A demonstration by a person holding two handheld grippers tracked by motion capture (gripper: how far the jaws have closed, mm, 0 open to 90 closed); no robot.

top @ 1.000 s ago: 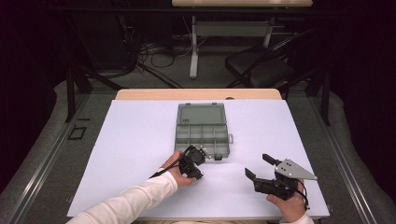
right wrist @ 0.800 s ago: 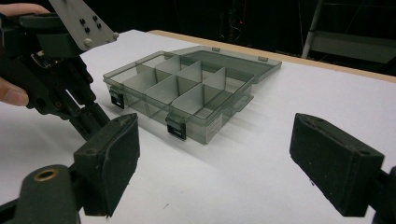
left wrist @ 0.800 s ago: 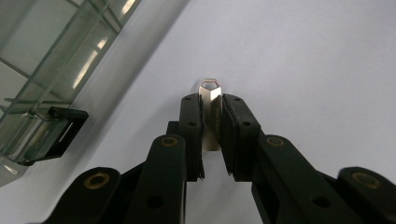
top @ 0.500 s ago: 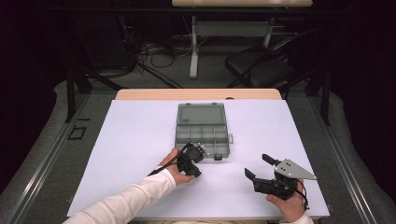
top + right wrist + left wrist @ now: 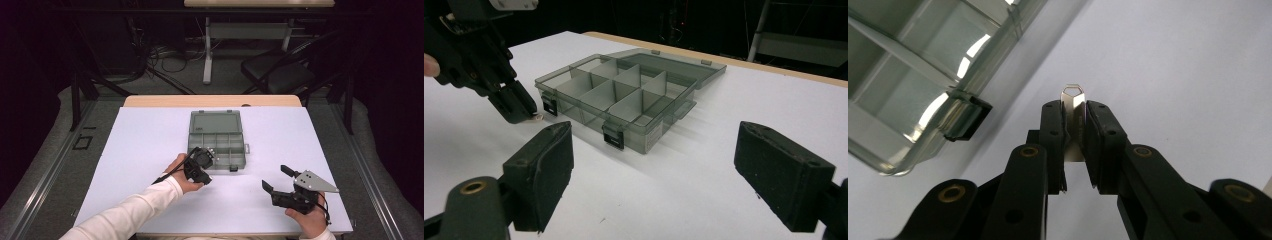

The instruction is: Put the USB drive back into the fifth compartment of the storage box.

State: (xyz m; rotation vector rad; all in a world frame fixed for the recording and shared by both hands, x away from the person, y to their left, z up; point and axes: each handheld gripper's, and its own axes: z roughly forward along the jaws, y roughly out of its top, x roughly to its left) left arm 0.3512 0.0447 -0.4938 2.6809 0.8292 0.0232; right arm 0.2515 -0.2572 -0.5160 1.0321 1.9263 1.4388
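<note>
A small flat metal tab (image 5: 1072, 96) with a hole at its tip is pinched between the jaws of my left gripper (image 5: 1075, 112). That gripper (image 5: 202, 172) points down at the white table just in front of the left front latch of a clear grey compartment box (image 5: 217, 142), whose lid lies open behind it. From the right gripper view the left gripper (image 5: 519, 107) touches down beside the box (image 5: 624, 100). My right gripper (image 5: 274, 177) rests open near the front right of the table, its jaws (image 5: 654, 175) wide apart and holding nothing.
The compartments of the box (image 5: 908, 90) look empty. A white sheet (image 5: 150, 145) covers the table, with its wooden edge (image 5: 210, 101) showing at the back. A chair (image 5: 280, 75) and desk legs stand beyond the table.
The left gripper has edged slightly toward the box's front edge with the tab still in it. The right gripper has stayed where it was, open.
</note>
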